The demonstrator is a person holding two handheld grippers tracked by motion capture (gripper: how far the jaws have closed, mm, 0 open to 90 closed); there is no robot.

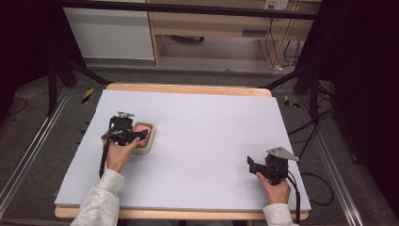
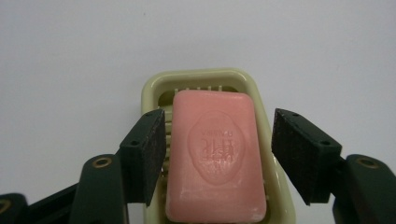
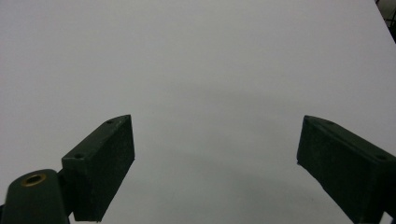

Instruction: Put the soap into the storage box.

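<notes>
Soap: a pink bar (image 2: pixel 215 158) with a stamped oval mark on its upper face lies in the soap dish, long side running away from the left claw's camera; in the high view it shows as a pink patch (image 1: pixel 142 129) just beyond the left hand.
Soap dish: a pale green-cream dish (image 2: pixel 201 77) with rounded corners and ribs along its inner floor, standing flat on the worktop at its left-centre part (image 1: pixel 147 147).
Left claw: it (image 2: pixel 218 156) hangs low over the dish, its two black pads either side of the bar. The left pad (image 2: pixel 148 154) sits just beside the bar's edge and the right pad (image 2: pixel 299 156) stands off with a visible gap, so the bar is between them but not pinched. The claw is spread a little wider than the bar.
Left hand: it (image 1: pixel 118 155) grips the tool from the near side, a light grey sleeve behind it.
Right claw: it (image 3: pixel 215 168) is spread wide with nothing between its pads, bare worktop beneath. In the high view it (image 1: pixel 251 165) rests near the right front part of the worktop, well apart from the dish.
Right hand: it (image 1: pixel 275 188) holds the tool's body, a cable trailing off beside it.
Worktop: a pale grey-white sheet (image 1: pixel 211 122) over a wooden board.
</notes>
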